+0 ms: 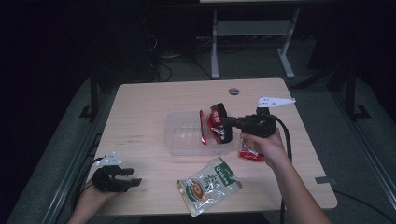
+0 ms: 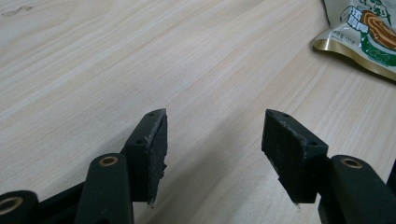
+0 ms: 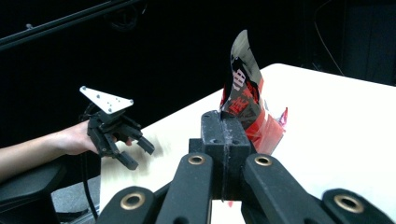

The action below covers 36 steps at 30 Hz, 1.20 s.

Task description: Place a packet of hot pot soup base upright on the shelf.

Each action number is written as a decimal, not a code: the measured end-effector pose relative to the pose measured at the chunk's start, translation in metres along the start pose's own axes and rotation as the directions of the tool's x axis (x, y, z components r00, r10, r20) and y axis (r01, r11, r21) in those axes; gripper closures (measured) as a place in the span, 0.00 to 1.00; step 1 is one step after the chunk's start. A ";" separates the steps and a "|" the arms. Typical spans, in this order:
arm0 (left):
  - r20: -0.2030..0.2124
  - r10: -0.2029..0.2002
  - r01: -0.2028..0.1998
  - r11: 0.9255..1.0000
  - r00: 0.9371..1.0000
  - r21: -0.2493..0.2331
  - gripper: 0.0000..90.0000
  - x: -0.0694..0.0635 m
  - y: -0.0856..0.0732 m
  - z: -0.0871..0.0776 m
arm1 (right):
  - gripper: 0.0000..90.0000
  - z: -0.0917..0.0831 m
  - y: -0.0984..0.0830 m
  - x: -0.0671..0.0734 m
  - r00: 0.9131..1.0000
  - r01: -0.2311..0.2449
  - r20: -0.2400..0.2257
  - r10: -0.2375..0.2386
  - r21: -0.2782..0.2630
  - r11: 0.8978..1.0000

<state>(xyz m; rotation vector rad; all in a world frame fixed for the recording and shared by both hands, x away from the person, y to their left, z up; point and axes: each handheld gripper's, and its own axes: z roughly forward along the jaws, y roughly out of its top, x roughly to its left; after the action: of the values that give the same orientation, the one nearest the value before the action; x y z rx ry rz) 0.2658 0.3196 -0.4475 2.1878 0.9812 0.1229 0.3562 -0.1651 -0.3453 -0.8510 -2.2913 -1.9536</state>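
Red-black packet (image 1: 218, 122): pinched in right gripper (image 1: 229, 122), frame centre, hanging over clear tray (image 1: 180, 140), long axis upright. Left gripper (image 1: 134, 177), lower left, jaws spread, empty, well apart.

Counted on the light wooden table (image 1: 144, 107): one clear rectangular plastic container (image 1: 180, 135), standing near the middle. Three snack packets in all. One glossy red-and-black foil packet (image 1: 215, 122), held up over the container; the same packet (image 3: 243, 95) seen in the right gripper view. One red packet with a picture of food (image 1: 251, 149), lying flat just beside the container, partly hidden under a hand. One green-and-cream packet with a gold edge (image 1: 208, 185), lying flat near the front edge; again seen as one (image 2: 362, 30) in the left gripper view. One thin red strip (image 1: 202, 127) inside the container, kind not clear.
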 end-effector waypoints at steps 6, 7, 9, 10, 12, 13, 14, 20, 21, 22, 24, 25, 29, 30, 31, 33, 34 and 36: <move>0.000 0.000 0.000 1.000 1.000 0.002 0.45 0.000 0.000 0.000 | 1.00 0.002 -0.004 -0.005 1.000 -0.012 0.018 0.012 -0.004 1.000; 0.000 0.001 -0.001 1.000 1.000 0.003 0.45 0.000 0.000 0.000 | 1.00 0.002 -0.004 -0.007 1.000 -0.017 0.021 0.017 -0.005 1.000; 0.000 0.002 -0.002 1.000 1.000 0.004 0.45 0.000 0.000 0.000 | 1.00 0.002 -0.006 -0.010 0.999 -0.026 0.028 0.026 -0.010 1.000; 0.001 0.003 -0.003 1.000 1.000 0.004 0.45 0.000 0.000 0.000 | 1.00 0.002 -0.006 -0.011 0.999 -0.028 0.030 0.028 -0.013 1.000; 0.003 0.001 -0.001 1.000 1.000 0.005 0.45 0.000 0.000 0.000 | 1.00 0.000 -0.007 -0.012 0.999 -0.031 0.036 0.032 -0.016 0.999; 0.003 -0.003 0.003 1.000 1.000 0.007 0.45 0.000 -0.001 0.001 | 1.00 -0.001 -0.006 -0.012 0.999 -0.029 0.039 0.030 -0.022 0.999; 0.004 0.003 -0.003 1.000 1.000 0.012 0.45 0.001 -0.001 0.000 | 1.00 -0.002 -0.006 -0.013 0.999 -0.030 0.041 0.031 -0.025 0.999; 0.005 0.000 0.000 1.000 1.000 0.009 0.45 0.000 -0.001 0.001 | 1.00 -0.002 -0.008 -0.014 0.997 -0.032 0.064 0.032 -0.014 0.999; 0.006 -0.002 0.002 1.000 1.000 0.008 0.45 0.000 -0.001 0.001 | 1.00 -0.001 -0.009 -0.014 0.997 -0.032 0.067 0.033 -0.008 0.999; 0.006 0.000 0.000 1.000 1.000 0.010 0.45 0.000 -0.001 0.001 | 1.00 0.000 -0.009 -0.014 0.997 -0.029 0.068 0.029 -0.002 1.000; 0.006 0.002 -0.002 1.000 1.000 0.012 0.44 0.000 -0.001 0.001 | 1.00 0.002 -0.010 -0.015 0.997 -0.035 0.067 0.035 -0.004 0.999; 0.007 0.002 -0.003 1.000 1.000 0.012 0.44 0.000 -0.001 0.001 | 1.00 0.003 -0.011 -0.015 0.997 -0.033 0.070 0.033 -0.002 0.999; 0.009 0.005 -0.005 1.000 1.000 0.019 0.44 0.000 -0.001 0.002 | 1.00 0.006 -0.011 -0.015 0.996 -0.028 0.082 0.028 0.006 1.000; 0.010 0.014 -0.014 1.000 1.000 0.026 0.44 0.001 -0.001 0.002 | 1.00 0.006 -0.011 -0.015 0.996 -0.028 0.084 0.028 0.007 1.000; 0.011 0.013 -0.014 1.000 1.000 0.026 0.44 0.001 -0.001 0.002 | 1.00 0.007 -0.011 -0.016 0.996 -0.031 0.085 0.030 0.007 0.999; 0.014 0.010 -0.010 1.000 1.000 0.028 0.43 0.001 -0.001 0.003 | 1.00 0.008 -0.011 -0.017 0.996 -0.032 0.088 0.031 0.007 0.999; 0.017 0.000 -0.001 1.000 1.000 0.023 0.43 0.000 -0.001 0.004 | 1.00 0.009 -0.011 -0.017 0.996 -0.034 0.088 0.033 0.006 0.999; 0.018 0.003 -0.003 1.000 1.000 0.025 0.43 0.000 -0.001 0.004 | 1.00 0.011 -0.012 -0.019 0.995 -0.036 0.098 0.035 0.011 0.999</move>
<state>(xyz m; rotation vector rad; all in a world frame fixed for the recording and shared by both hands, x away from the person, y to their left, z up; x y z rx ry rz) 0.2664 0.3177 -0.4512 2.2098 0.9744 0.0925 0.3709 -0.1633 -0.3647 -1.0008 -2.3203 -1.9228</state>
